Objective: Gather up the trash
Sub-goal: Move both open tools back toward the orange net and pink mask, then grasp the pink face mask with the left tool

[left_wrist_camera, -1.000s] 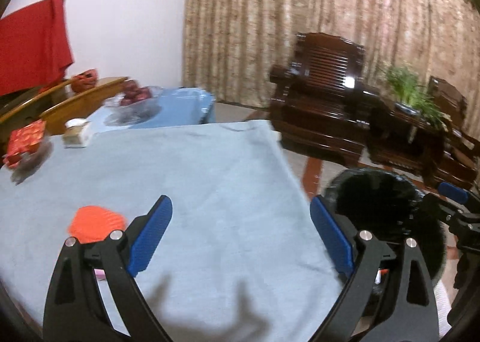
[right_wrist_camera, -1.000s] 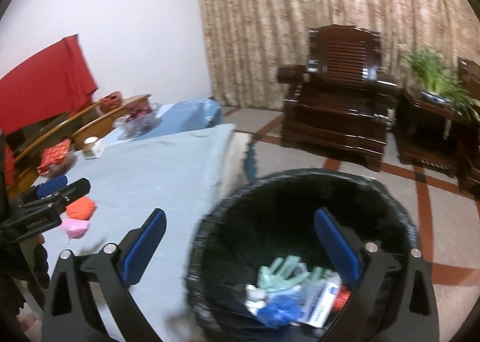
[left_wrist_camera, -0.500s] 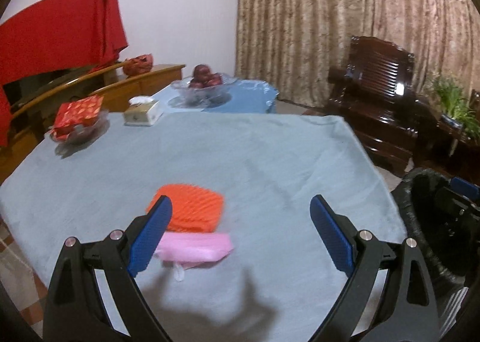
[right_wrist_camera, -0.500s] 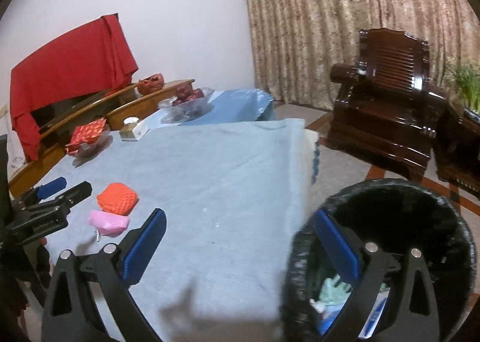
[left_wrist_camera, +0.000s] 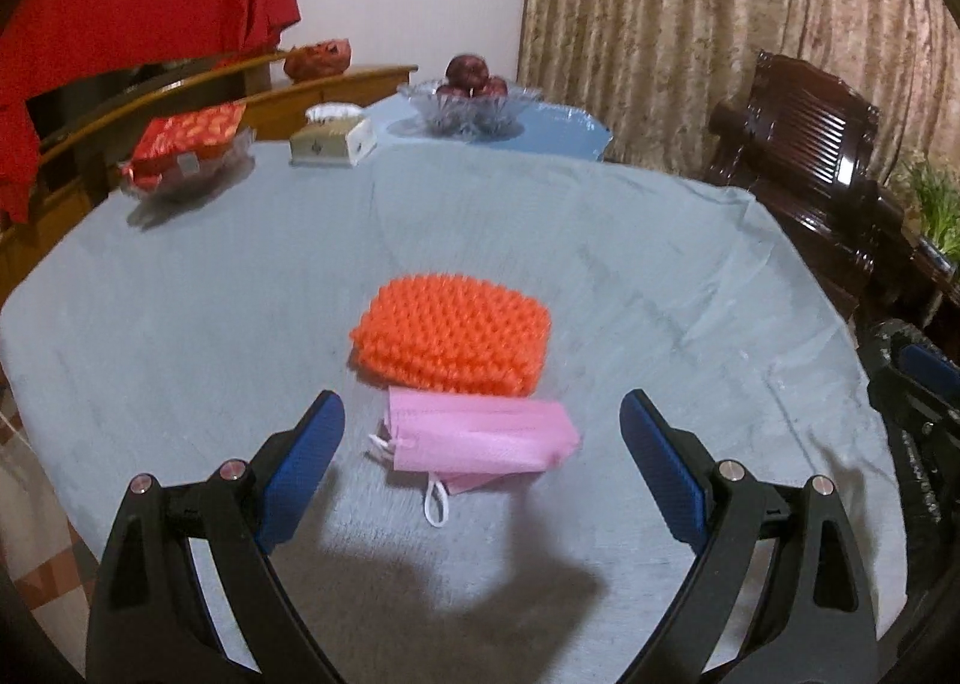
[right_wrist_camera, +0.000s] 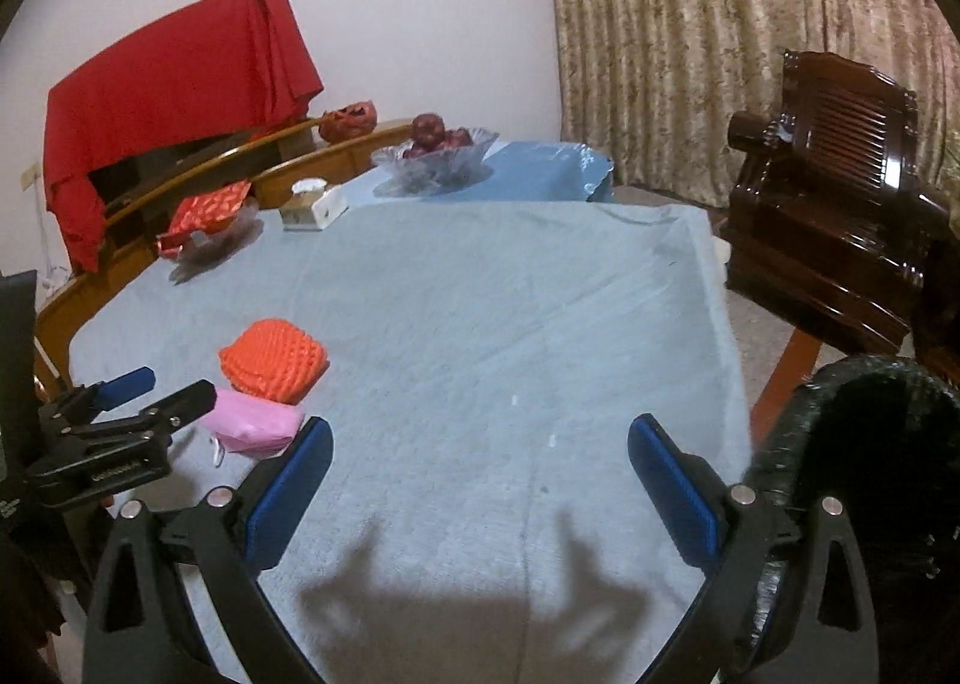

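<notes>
L tongs (left_wrist_camera: pixel 480 432) wide apart, nothing between the blue pads, hovering low over the worktop (left_wrist_camera: pixel 630 264), which has a pale blue cloth on it. Straight ahead of them lies a pink face mask (left_wrist_camera: pixel 480 438), folded flat, its white ear loop sticking out on the near side. Just behind it & touching it sits an orange foam fruit net (left_wrist_camera: pixel 453 342), bumpy, lying flat.

R tongs (right_wrist_camera: pixel 480 468) also spread wide, holding nothing, over the near edge of the worktop (right_wrist_camera: pixel 510 294). From this view the mask (right_wrist_camera: pixel 252 426) & net (right_wrist_camera: pixel 273 363) are off to the left, w/ the L tongs (right_wrist_camera: pixel 153 390) right by the mask. Black-lined trash bin (right_wrist_camera: pixel 852 432) stands on the floor beside the worktop's right edge, partly behind the R tongs' right finger; contents not visible.

Far side of worktop: tissue box (left_wrist_camera: pixel 333 138), glass dish w/ a red packet (left_wrist_camera: pixel 186 144), & a glass bowl of dark red fruit (left_wrist_camera: pixel 471 96). Dark wooden armchair (left_wrist_camera: pixel 804 156) at right, patterned curtain (left_wrist_camera: pixel 720 24) behind, red cloth (left_wrist_camera: pixel 138 6) draped at left.
</notes>
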